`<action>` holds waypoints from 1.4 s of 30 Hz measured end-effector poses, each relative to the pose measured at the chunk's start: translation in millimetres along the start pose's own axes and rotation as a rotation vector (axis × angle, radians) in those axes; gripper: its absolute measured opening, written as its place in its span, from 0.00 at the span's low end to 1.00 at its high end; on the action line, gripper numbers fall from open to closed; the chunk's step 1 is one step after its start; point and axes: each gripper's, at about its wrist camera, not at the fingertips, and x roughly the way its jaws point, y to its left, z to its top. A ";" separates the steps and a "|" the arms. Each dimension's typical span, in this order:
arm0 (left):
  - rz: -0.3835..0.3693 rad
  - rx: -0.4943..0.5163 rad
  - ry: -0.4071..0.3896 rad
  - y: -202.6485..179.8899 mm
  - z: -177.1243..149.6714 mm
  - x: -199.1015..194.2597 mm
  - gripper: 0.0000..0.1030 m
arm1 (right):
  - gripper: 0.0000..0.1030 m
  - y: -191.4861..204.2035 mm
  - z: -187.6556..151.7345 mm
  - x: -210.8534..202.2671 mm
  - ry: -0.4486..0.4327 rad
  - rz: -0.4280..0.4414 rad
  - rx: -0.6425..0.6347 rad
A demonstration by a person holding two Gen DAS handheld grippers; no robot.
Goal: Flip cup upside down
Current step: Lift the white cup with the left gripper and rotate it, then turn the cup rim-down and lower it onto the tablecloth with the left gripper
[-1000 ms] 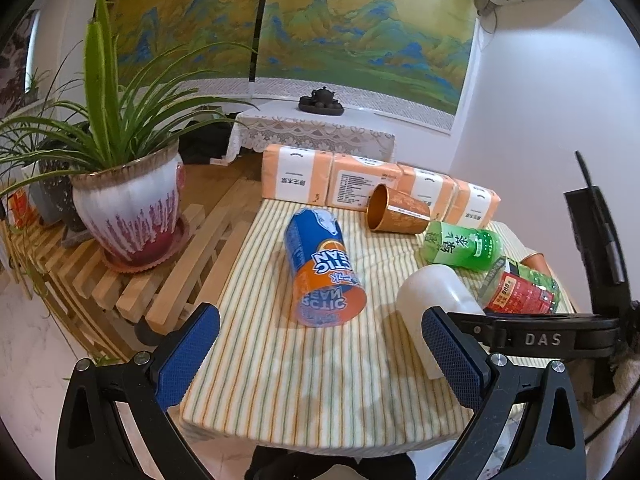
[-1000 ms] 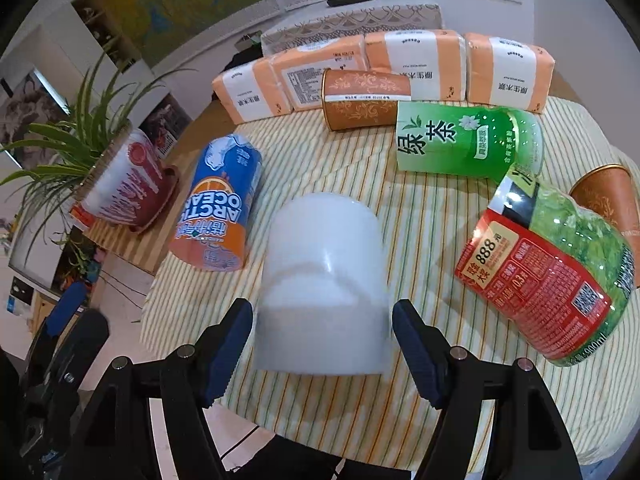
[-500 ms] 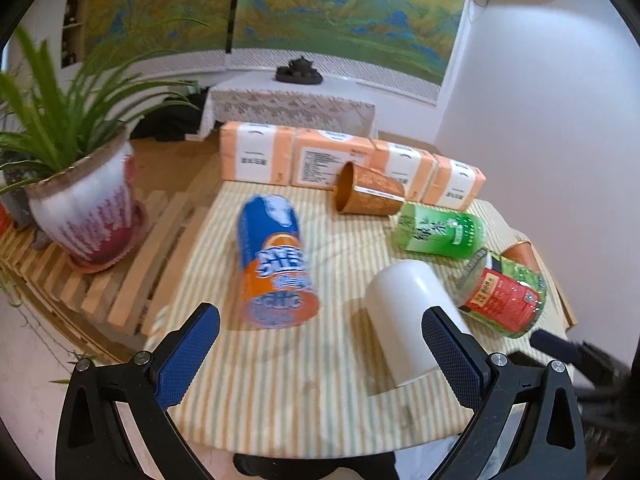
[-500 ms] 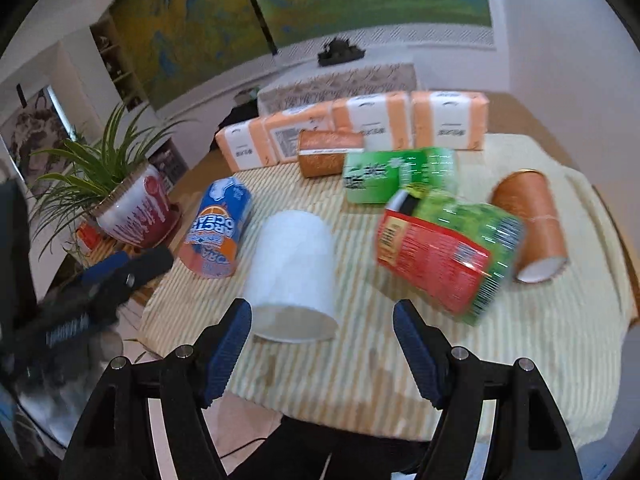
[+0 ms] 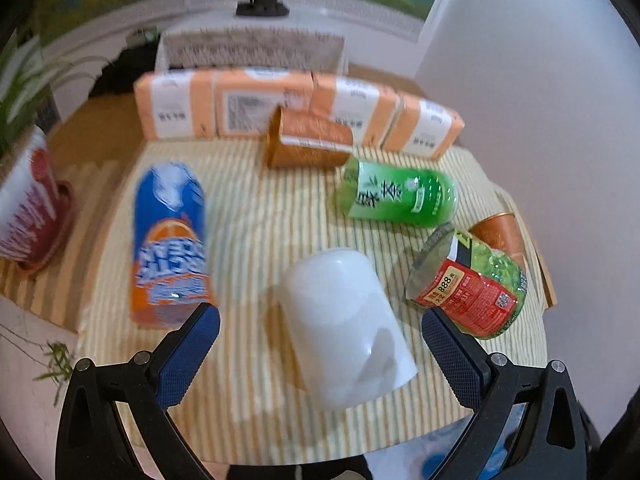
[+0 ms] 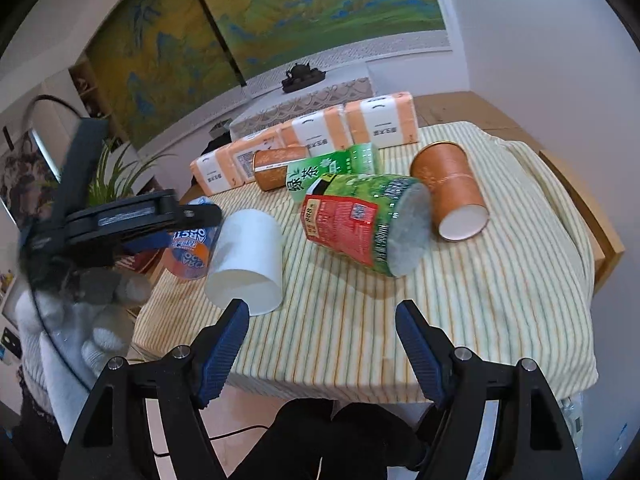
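A white paper cup lies on its side on the striped tablecloth, its open mouth toward the front edge; it also shows in the right wrist view. My left gripper is open, its blue pads either side of the cup without touching it. In the right wrist view the left gripper shows hovering at the cup's left. My right gripper is open and empty, back from the table's front edge, right of the cup.
Lying on the cloth are a blue-orange can, a green tea bottle, a red-green bottle, and two brown paper cups. Orange tissue packs line the back. A potted plant stands left.
My left gripper has swung right and come down around the white cup. My right gripper has pulled back from the cup and moved right and up.
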 end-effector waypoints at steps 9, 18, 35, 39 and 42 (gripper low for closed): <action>0.013 -0.051 0.072 -1.4 10.7 29.8 0.99 | 0.70 -7.3 -7.0 -12.1 -0.027 -0.008 0.001; 0.008 -0.065 0.153 -1.0 14.2 54.2 0.86 | 0.70 -9.9 -10.2 -15.6 -0.031 -0.003 0.011; -0.035 -0.013 0.039 2.2 2.4 25.9 0.79 | 0.70 -13.0 -10.2 -11.0 -0.022 0.001 0.030; -0.017 0.023 -0.028 -0.3 -5.8 12.9 0.79 | 0.70 -8.3 -10.6 -7.5 -0.019 0.004 0.028; 0.001 0.055 -0.091 -2.5 -13.0 2.6 0.78 | 0.70 -5.0 -10.8 -6.0 -0.022 0.001 0.025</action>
